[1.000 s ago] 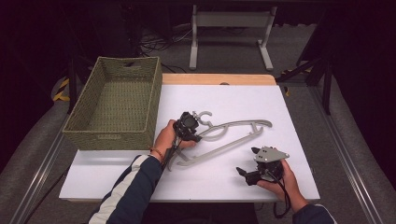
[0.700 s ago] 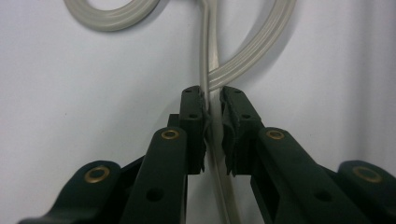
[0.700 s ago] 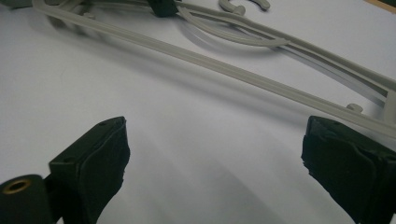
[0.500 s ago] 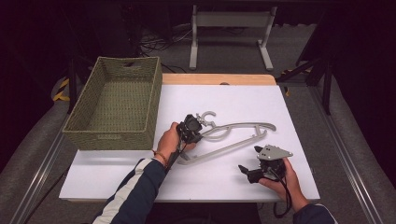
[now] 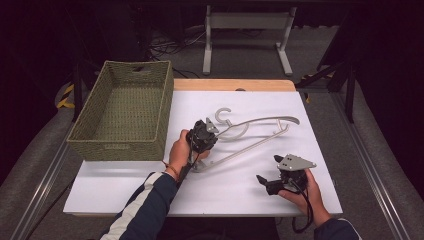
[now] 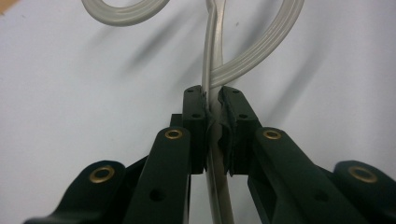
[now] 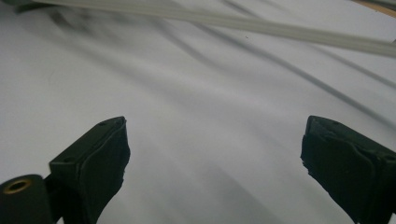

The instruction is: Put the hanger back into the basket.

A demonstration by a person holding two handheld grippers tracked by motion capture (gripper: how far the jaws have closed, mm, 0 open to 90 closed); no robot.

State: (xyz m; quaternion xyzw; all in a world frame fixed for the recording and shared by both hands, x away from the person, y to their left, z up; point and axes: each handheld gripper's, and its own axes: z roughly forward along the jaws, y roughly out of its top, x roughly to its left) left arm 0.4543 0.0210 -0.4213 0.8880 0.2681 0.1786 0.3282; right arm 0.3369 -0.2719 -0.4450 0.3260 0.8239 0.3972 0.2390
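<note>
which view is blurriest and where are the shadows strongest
Right gripper view is blurriest: the hanger bar and its shadows smear into streaks. Left gripper view is sharp at the left gripper, with soft shadows beside the hook. High view: bright table, dark surroundings.

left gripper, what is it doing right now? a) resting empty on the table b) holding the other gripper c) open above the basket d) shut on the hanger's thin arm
d: in the left gripper view the left gripper has both pads pressed on the pale plastic hanger, with its hook curling just beyond.
</note>
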